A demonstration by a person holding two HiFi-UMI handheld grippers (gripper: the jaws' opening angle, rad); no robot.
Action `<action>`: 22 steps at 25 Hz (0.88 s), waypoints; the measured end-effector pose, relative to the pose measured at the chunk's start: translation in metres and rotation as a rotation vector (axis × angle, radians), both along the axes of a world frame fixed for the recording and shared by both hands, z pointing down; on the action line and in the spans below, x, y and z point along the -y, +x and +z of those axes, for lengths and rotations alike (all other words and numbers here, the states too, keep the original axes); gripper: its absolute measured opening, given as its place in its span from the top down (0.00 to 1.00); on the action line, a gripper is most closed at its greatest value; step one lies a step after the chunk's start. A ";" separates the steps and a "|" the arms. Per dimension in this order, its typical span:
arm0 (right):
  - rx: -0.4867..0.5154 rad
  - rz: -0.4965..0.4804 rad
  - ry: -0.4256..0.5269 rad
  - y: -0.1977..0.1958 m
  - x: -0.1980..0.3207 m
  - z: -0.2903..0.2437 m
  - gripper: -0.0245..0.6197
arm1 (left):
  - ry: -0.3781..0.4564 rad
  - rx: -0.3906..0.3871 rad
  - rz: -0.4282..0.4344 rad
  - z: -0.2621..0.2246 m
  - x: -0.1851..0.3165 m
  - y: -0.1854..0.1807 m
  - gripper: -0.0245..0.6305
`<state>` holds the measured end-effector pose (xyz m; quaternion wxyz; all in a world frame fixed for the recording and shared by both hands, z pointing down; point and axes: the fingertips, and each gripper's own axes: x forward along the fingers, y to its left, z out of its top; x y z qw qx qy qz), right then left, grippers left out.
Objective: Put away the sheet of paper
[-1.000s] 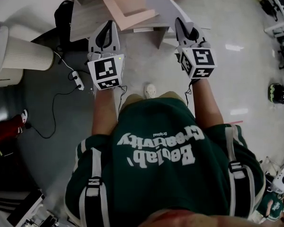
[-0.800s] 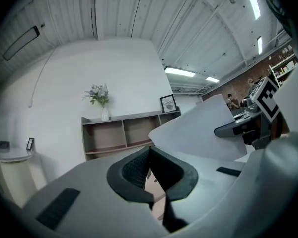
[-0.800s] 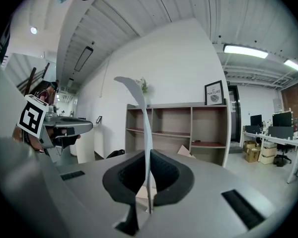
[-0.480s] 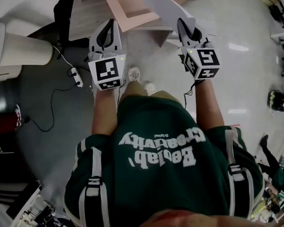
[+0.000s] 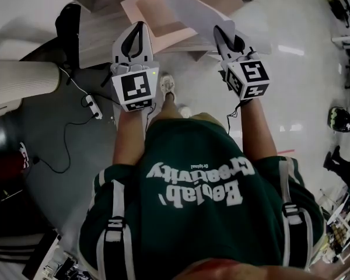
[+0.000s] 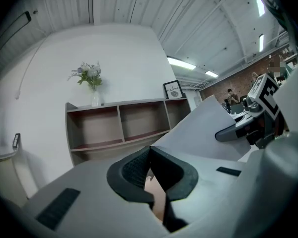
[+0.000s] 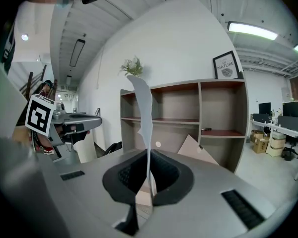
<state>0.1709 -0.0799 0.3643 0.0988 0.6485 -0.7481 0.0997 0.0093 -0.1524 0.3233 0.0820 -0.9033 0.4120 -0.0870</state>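
The sheet of paper [image 5: 186, 7] is white and curls up and to the left from my right gripper [image 5: 220, 29], which is shut on its lower edge. In the right gripper view the paper [image 7: 143, 113] stands edge-on between the pads of the right gripper [image 7: 148, 155] and rises in front of the wooden shelf unit [image 7: 188, 118]. My left gripper [image 5: 139, 25] is beside it on the left, shut and empty. In the left gripper view the left gripper [image 6: 149, 150] has its pads together, with the paper [image 6: 208, 128] off to its right.
A pinkish board [image 5: 157, 13] leans at the foot of the shelf unit [image 6: 124, 128]. A flower vase [image 6: 92, 81] and a framed picture [image 6: 174, 89] stand on top. A white cylinder [image 5: 23, 77], a power strip with cable [image 5: 93, 104] and a black object [image 5: 67, 22] are at the left.
The person has stepped forward, so the shelf unit and pink board are closer under the grippers. Both grippers kept their spacing, and the right one still holds the paper.
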 end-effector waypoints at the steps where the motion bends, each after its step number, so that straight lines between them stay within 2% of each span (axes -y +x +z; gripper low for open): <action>1: -0.001 0.001 -0.008 0.001 0.014 0.002 0.91 | 0.002 -0.002 0.001 0.001 0.014 0.002 0.93; 7: -0.012 0.012 -0.067 0.005 0.106 0.022 0.91 | -0.002 0.020 0.042 0.016 0.109 0.015 0.93; 12: -0.029 0.016 -0.122 0.001 0.160 0.041 0.91 | -0.027 0.026 0.072 0.031 0.169 0.016 0.93; 17: -0.043 0.061 -0.194 0.008 0.182 0.062 0.91 | -0.044 0.030 0.116 0.041 0.204 0.022 0.93; 22: -0.080 0.140 -0.283 0.037 0.192 0.088 0.91 | -0.044 0.025 0.159 0.048 0.216 0.033 0.93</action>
